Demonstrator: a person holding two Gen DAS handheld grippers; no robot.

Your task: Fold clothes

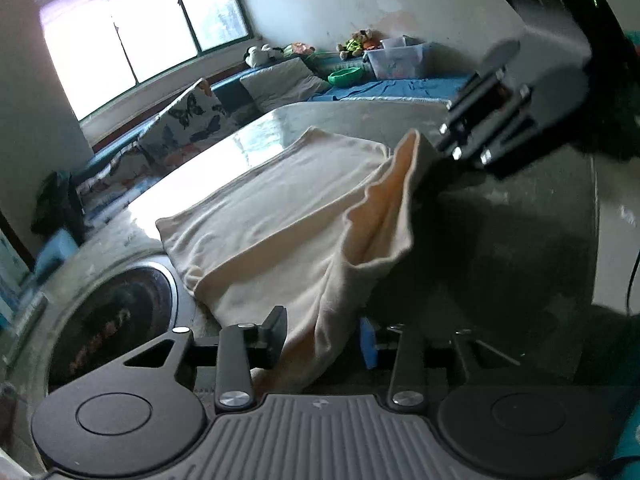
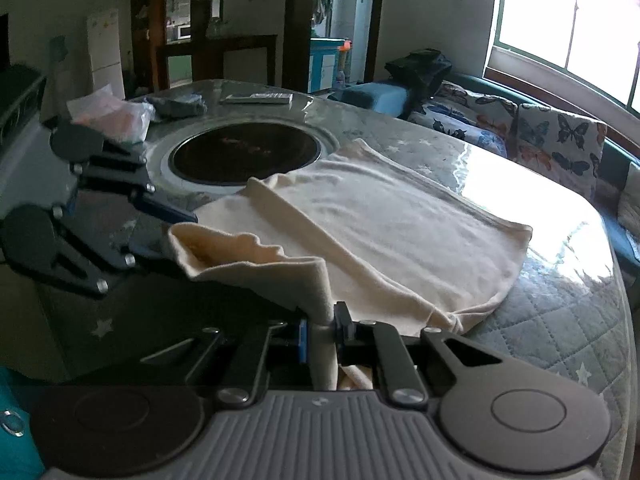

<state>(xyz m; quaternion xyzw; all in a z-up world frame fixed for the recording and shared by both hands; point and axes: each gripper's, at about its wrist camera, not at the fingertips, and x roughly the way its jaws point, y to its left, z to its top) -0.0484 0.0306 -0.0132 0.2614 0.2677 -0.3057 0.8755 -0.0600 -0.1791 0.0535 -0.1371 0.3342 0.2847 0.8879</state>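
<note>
While both the left gripper (image 1: 320,340) and right gripper (image 2: 320,334) pinch one raised edge, the cream knit garment (image 2: 384,224) lies partly doubled on the quilted table (image 2: 560,320); toward 12 o'clock, folding seems unfinished.

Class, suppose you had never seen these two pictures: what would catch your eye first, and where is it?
First the cream garment, spread across the table, its near edge lifted by the left gripper and right gripper, both shut on it. Next the dark round hob set in the table beyond it.
</note>
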